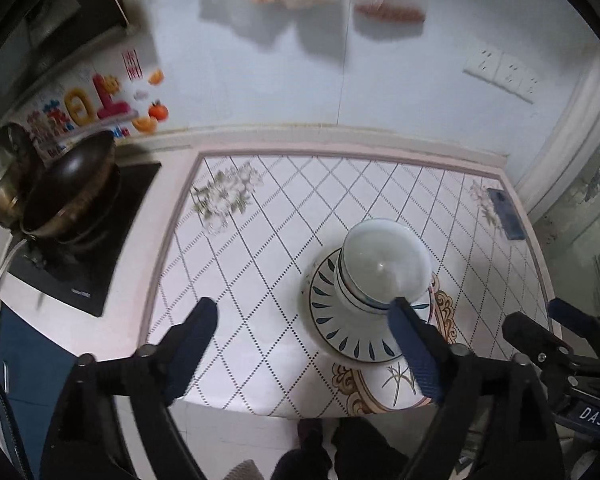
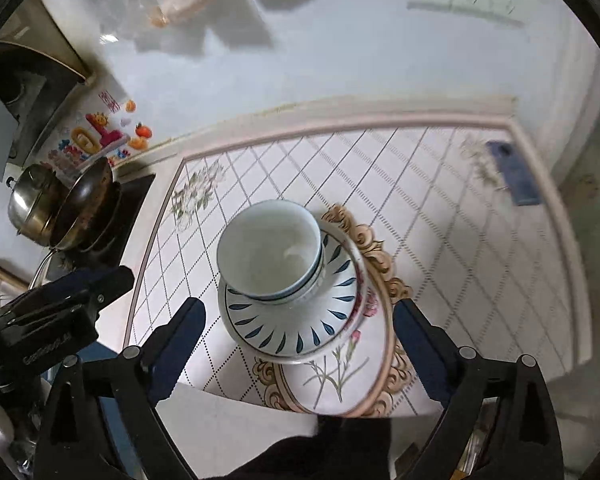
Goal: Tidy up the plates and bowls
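Note:
A white bowl (image 1: 384, 264) with a blue band stands nested in another bowl on a plate with blue leaf marks (image 1: 340, 332), on the diamond-patterned counter mat (image 1: 260, 240). My left gripper (image 1: 302, 308) hangs open above the mat, left of the stack, with nothing between its fingers; its right fingertip overlaps the bowl's rim in the picture. In the right wrist view the bowl (image 2: 268, 252) and the leaf plate (image 2: 292, 320) lie between and below the wide-open fingers of my right gripper (image 2: 300, 306), which touch nothing. The left gripper's body (image 2: 80, 292) shows at the left.
A dark wok (image 1: 72, 192) and a steel pot (image 1: 0, 168) sit on the black cooktop (image 1: 100, 240) at the left. A blue flat object (image 1: 506, 214) lies at the mat's far right corner. The tiled wall carries sockets (image 1: 500, 74). A person's legs show below the counter edge.

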